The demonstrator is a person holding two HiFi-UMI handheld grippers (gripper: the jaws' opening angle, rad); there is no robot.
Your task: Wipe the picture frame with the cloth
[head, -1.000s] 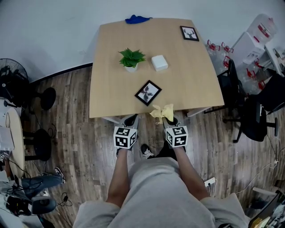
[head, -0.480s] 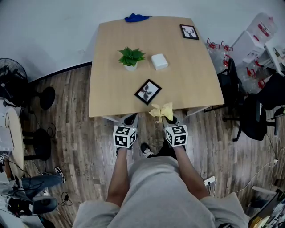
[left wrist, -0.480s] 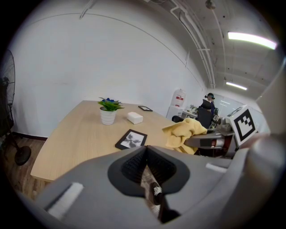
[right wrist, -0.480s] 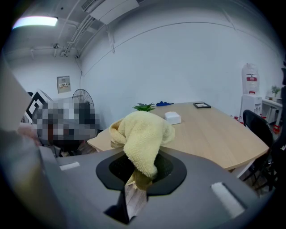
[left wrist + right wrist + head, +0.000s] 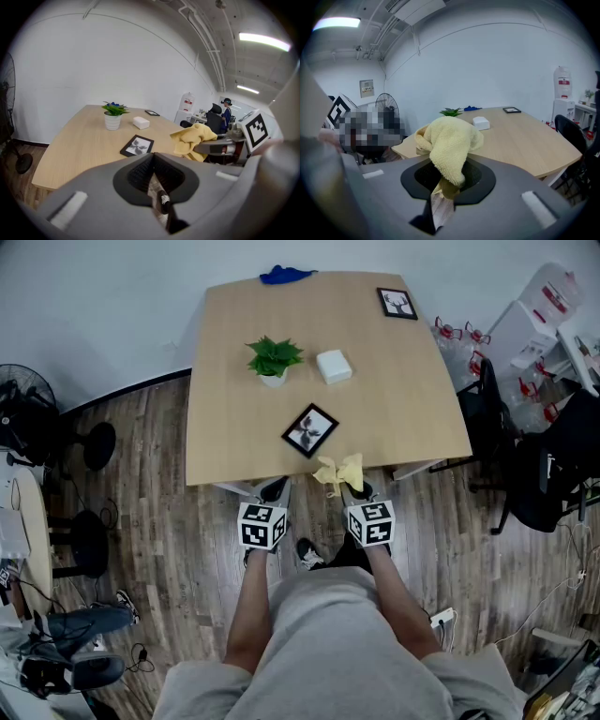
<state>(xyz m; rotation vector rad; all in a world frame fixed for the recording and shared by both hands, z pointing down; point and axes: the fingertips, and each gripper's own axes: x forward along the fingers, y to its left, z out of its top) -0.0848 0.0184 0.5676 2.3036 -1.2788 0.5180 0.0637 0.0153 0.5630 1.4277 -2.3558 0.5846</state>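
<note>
Yellow cloth (image 5: pixel 339 472) stays clamped in the right gripper (image 5: pixel 348 487); the left gripper (image 5: pixel 275 490) has its jaws together, empty. Barely anything has moved: both hover below the table (image 5: pixel 412 418) edge, and the nearer picture frame (image 5: pixel 310 431) at picture centre looks not yet wiped

Rough cloth (image 5: pixel 450 140); matt wood table (image 5: pixel 394 418).

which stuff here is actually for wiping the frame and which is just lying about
For the job:
- yellow cloth, clamped in the right gripper
- near picture frame, flat by the table edge

Lying about:
- potted plant
- white box
- blue thing at the far edge
- second frame, far corner, possibly a later target
</note>
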